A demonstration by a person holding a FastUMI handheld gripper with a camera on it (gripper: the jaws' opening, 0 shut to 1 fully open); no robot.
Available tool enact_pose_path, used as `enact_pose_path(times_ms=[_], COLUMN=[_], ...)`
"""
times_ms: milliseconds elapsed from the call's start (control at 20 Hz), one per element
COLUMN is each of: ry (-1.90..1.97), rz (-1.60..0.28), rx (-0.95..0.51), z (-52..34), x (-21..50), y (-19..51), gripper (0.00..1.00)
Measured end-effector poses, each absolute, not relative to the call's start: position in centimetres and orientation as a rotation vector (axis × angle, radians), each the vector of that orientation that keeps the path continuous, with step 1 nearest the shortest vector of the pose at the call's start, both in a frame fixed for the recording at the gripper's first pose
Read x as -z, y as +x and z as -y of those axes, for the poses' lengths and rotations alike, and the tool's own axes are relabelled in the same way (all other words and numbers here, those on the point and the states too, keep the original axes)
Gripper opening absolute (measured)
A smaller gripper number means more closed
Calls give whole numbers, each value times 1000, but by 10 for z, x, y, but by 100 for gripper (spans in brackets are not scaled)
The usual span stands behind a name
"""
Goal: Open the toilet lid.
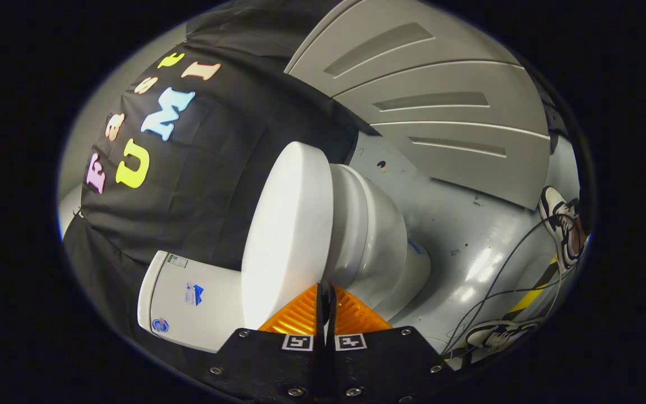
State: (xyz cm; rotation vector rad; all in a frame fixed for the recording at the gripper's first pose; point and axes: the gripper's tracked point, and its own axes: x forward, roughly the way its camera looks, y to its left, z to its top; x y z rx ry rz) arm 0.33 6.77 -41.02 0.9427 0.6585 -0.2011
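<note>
The gripper (324, 289) had its two fingers pressed together, only a thin dark seam between them and nothing caught there. The camera was rolled hard to one side, so the whole booth looked tipped over. The fingertips sat at, or just short of, the rim of the lid (286, 235), near the seam where it met the seat (351, 224); whether they actually touched it I could not tell.

The lid was still down. It lay flat against the seat, with no gap showing along the edge that I could see. Under the seat came the bowl (387, 252), and behind the lid the tank (188, 297) stood against the black cloth wall (216, 168).

Further out, the floor (446, 224) was grey and glossy, scuffed in places. A ribbed grey panel (441, 106) stood beyond the toilet. Thin black cables (502, 269) trailed over the floor towards a pair of sneakers (564, 224), where someone stood beside a yellow-and-black stripe (536, 289).

So, to my eye, the job had hardly begun: the approach looked finished, but the lifting itself was all still to do. With the fingers closed, I guessed the tips would have to hook under the rim and swing the lid up towards the tank.
</note>
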Motion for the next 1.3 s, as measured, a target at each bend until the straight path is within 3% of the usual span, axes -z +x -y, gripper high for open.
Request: enact_pose_path(times_ms=[600, 1300], ry=[732, 330], rz=[-639, -587], rx=[253, 156], z=[-85, -148], x=[331, 248], y=[9, 17], gripper=[0, 0])
